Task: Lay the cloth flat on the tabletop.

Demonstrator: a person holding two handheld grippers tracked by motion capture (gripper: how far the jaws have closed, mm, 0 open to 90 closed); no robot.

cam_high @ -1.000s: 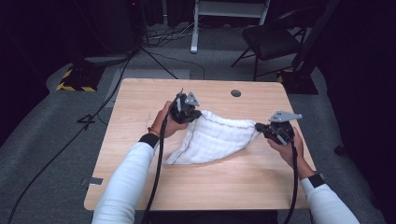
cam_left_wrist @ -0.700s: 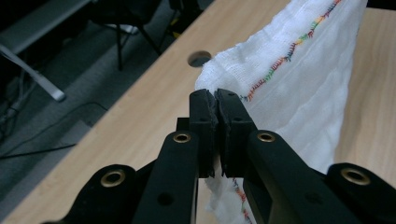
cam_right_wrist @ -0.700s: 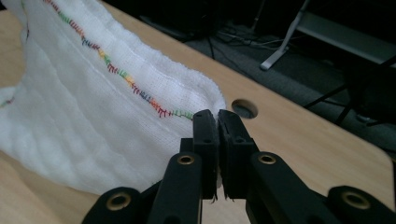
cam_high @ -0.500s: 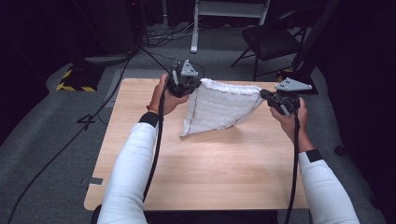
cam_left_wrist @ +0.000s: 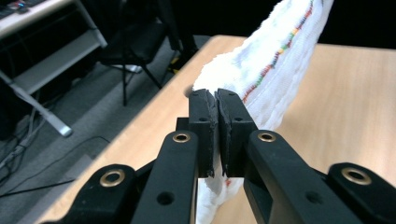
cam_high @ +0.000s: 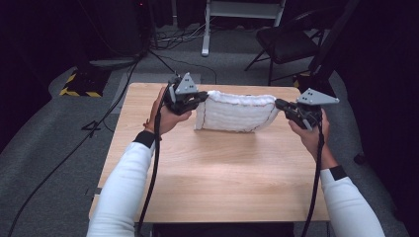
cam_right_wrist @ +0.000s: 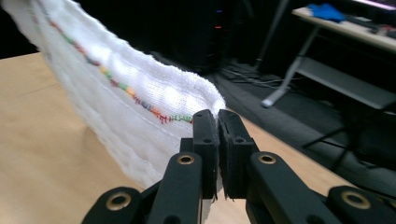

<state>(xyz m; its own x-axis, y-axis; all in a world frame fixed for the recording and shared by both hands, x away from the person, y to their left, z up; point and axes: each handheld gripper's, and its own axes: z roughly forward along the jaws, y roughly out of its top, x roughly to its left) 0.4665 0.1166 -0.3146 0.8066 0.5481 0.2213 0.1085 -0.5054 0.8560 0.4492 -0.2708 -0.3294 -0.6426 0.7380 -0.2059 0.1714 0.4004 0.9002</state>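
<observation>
A white cloth (cam_high: 237,112) with a multicoloured stitched hem hangs stretched between my two grippers above the far half of the wooden table (cam_high: 212,173). My left gripper (cam_high: 201,97) is shut on the cloth's left top corner; in the left gripper view the cloth (cam_left_wrist: 275,60) is pinched between the closed jaws of my left gripper (cam_left_wrist: 216,100). My right gripper (cam_high: 279,103) is shut on the right top corner, and the right gripper view has the cloth (cam_right_wrist: 116,93) running away to the left from my right gripper (cam_right_wrist: 217,120). The cloth's lower edge hangs just above the table.
A black chair (cam_high: 286,42) and a white desk frame (cam_high: 242,10) stand beyond the table's far edge, with cables (cam_high: 168,39) on the grey floor. A small dark round spot lies near the table's far edge, behind the cloth.
Both grippers have risen and moved away from me, lifting the cloth off the table. The cloth, earlier slumped on the wood, now hangs spread between them.
</observation>
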